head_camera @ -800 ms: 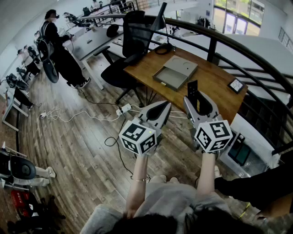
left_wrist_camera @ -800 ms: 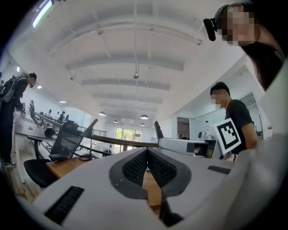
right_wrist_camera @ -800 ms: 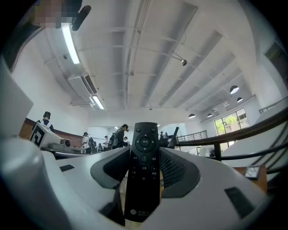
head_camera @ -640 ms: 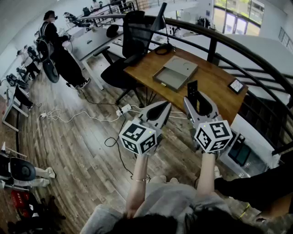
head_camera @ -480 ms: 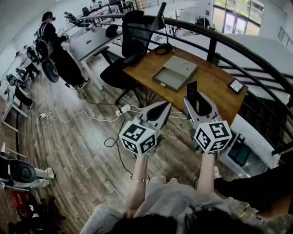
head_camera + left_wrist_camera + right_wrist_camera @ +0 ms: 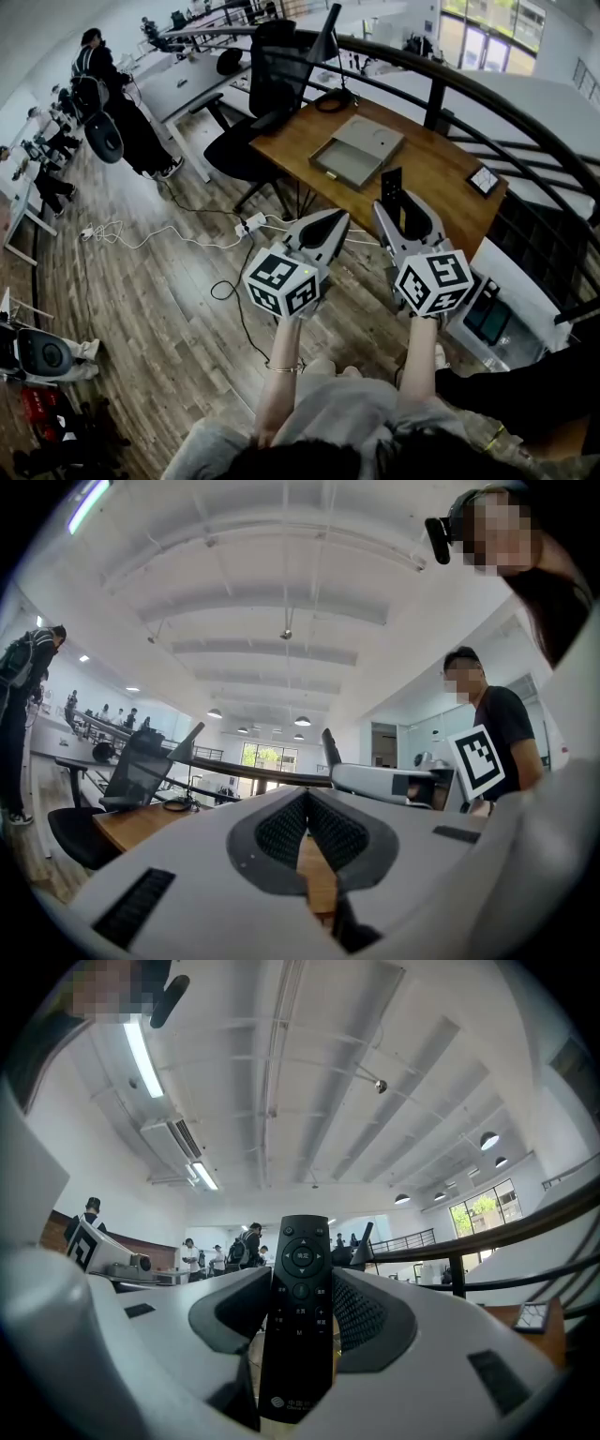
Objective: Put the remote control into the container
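A black remote control (image 6: 393, 187) stands upright between the jaws of my right gripper (image 6: 405, 208), which is shut on it. In the right gripper view the remote (image 6: 300, 1307) fills the middle, buttons facing the camera, with the right gripper (image 6: 301, 1283) closed on its sides. My left gripper (image 6: 334, 217) hangs beside it with its jaws together and nothing in them. The left gripper view shows its tips (image 6: 306, 794) meeting. The container, a shallow grey box (image 6: 352, 159) with its lid folded back, lies on the wooden desk (image 6: 441, 178) ahead of both grippers.
A black office chair (image 6: 262, 103) stands at the desk's left end. A small square clock (image 6: 484, 178) sits near its right corner, and a curved black railing (image 6: 431, 94) runs behind. Cables and a power strip (image 6: 251, 223) lie on the floor. A person (image 6: 112, 84) stands far left.
Both grippers keep almost the same place and the remote stays in the right one. The view has drifted slightly and the people at the far left have shifted.
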Demonstrator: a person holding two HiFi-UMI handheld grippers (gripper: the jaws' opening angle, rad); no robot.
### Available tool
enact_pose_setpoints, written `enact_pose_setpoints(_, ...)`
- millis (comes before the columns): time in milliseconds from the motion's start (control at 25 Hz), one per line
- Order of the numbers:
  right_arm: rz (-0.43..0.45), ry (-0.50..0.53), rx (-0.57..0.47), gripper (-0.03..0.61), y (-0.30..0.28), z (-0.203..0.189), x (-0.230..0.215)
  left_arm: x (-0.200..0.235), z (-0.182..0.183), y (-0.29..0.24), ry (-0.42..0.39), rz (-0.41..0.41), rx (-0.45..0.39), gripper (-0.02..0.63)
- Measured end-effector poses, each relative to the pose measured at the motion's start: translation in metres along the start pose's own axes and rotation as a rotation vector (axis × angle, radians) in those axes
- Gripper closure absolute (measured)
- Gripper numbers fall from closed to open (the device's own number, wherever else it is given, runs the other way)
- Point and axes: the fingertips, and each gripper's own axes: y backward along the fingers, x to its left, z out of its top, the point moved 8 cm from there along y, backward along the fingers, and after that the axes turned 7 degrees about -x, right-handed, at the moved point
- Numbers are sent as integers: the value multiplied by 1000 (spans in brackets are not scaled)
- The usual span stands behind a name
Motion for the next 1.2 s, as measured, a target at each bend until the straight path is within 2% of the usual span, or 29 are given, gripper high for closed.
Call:
enact_pose_setpoints(440,6,-25,9,365,-26,-11,-16,24,-2,-12,-2,28,33,611)
enact_pose_setpoints(1200,-44,25,44,365,-125,-31,-43,129,1,-67,21,-65,32,611)
